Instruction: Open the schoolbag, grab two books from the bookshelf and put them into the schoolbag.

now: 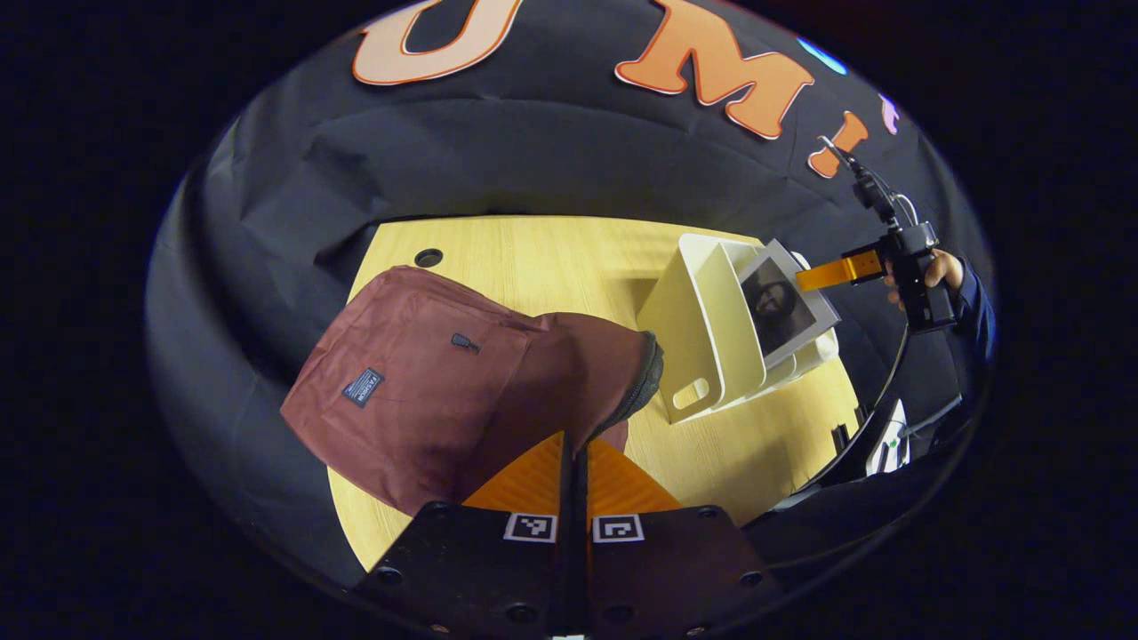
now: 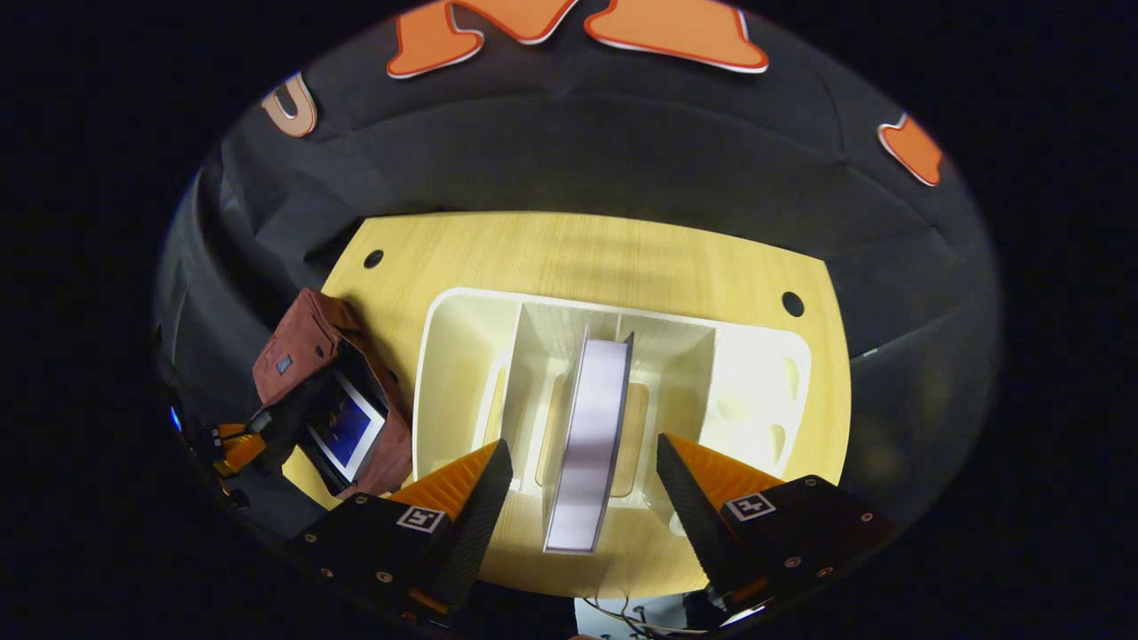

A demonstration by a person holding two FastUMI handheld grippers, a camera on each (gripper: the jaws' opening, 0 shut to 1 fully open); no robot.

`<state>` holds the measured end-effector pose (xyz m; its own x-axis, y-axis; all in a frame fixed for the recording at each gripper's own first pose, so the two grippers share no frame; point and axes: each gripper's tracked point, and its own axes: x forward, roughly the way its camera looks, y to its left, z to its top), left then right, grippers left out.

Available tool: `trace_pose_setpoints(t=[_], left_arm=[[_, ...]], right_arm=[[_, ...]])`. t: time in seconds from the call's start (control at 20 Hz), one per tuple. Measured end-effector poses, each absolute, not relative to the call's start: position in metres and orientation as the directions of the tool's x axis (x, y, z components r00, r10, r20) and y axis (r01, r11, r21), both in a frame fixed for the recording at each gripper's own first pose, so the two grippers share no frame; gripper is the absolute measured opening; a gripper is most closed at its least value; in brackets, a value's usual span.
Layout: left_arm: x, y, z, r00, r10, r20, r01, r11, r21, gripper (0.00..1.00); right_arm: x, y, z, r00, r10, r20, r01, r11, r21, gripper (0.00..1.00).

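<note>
My left gripper (image 1: 574,462) has its fingers pressed together on the edge of the maroon schoolbag (image 1: 427,382), pinching the fabric beside the dark zipper rim and holding the mouth up over the wooden desk (image 1: 533,258). In the right gripper view the bag (image 2: 307,342) gapes open at the desk's left edge, with a blue-covered book (image 2: 347,431) already lying inside it. My right gripper (image 2: 582,484) stands with its fingers spread wide on either side of a second book (image 2: 591,436), upright in the middle compartment of the white bookshelf (image 2: 462,356); neither finger touches it. In the left gripper view that gripper (image 1: 822,276) reaches the book's top corner.
</note>
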<state>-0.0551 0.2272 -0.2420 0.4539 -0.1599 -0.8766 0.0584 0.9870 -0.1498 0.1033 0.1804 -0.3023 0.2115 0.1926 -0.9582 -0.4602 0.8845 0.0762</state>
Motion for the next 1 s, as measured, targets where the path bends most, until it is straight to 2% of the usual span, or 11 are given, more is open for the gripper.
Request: trace_pose_setpoints(t=[0.1, 0.15, 0.2, 0.3, 0.35, 0.4, 0.5, 0.6, 0.65, 0.75, 1.0], left_arm=[[-0.057, 0.225, -0.242, 0.456, -0.136, -0.88, 0.032, 0.99, -0.137, 0.01], [-0.058, 0.225, -0.242, 0.458, -0.125, -0.88, 0.019, 0.991, -0.131, 0.05], [-0.059, 0.224, -0.242, 0.457, -0.115, -0.882, 0.009, 0.992, -0.124, 0.01], [-0.06, 0.223, -0.243, 0.459, -0.096, -0.883, -0.015, 0.993, -0.116, 0.01], [-0.06, 0.222, -0.244, 0.461, -0.086, -0.883, -0.028, 0.993, -0.111, 0.01], [-0.061, 0.219, -0.244, 0.463, -0.08, -0.883, -0.038, 0.993, -0.11, 0.01], [-0.063, 0.216, -0.245, 0.465, -0.069, -0.883, -0.058, 0.992, -0.108, 0.01], [-0.066, 0.213, -0.244, 0.462, -0.065, -0.884, -0.069, 0.992, -0.109, 0.01], [-0.069, 0.215, -0.244, 0.465, -0.062, -0.883, -0.06, 0.993, -0.102, 0.01], [-0.068, 0.218, -0.241, 0.47, -0.07, -0.88, -0.037, 0.994, -0.098, 0.01], [-0.065, 0.226, -0.239, 0.453, -0.141, -0.881, 0.058, 0.99, -0.129, 0.01]], right_arm=[[0.108, 0.182, -0.319, 0.172, 0.172, -0.97, -0.481, 0.874, 0.069, 0.98], [0.11, 0.184, -0.329, 0.153, 0.167, -0.974, -0.498, 0.865, 0.07, 0.95], [0.11, 0.184, -0.335, 0.141, 0.151, -0.978, -0.496, 0.866, 0.062, 0.93], [0.109, 0.187, -0.349, 0.104, 0.134, -0.985, -0.505, 0.861, 0.064, 0.85], [0.107, 0.19, -0.355, 0.087, 0.13, -0.988, -0.51, 0.858, 0.068, 0.79], [0.105, 0.19, -0.36, 0.076, 0.119, -0.99, -0.516, 0.854, 0.063, 0.65], [0.105, 0.188, -0.367, 0.061, 0.096, -0.993, -0.518, 0.854, 0.051, 0.62], [0.106, 0.187, -0.364, 0.045, 0.096, -0.994, -0.48, 0.875, 0.063, 0.48], [0.103, 0.187, -0.359, 0.021, 0.1, -0.995, -0.456, 0.886, 0.08, 0.51], [0.101, 0.185, -0.346, 0.021, 0.129, -0.991, -0.404, 0.908, 0.109, 0.46], [0.086, 0.189, -0.283, 0.124, 0.151, -0.981, -0.387, 0.917, 0.093, 0.41]])
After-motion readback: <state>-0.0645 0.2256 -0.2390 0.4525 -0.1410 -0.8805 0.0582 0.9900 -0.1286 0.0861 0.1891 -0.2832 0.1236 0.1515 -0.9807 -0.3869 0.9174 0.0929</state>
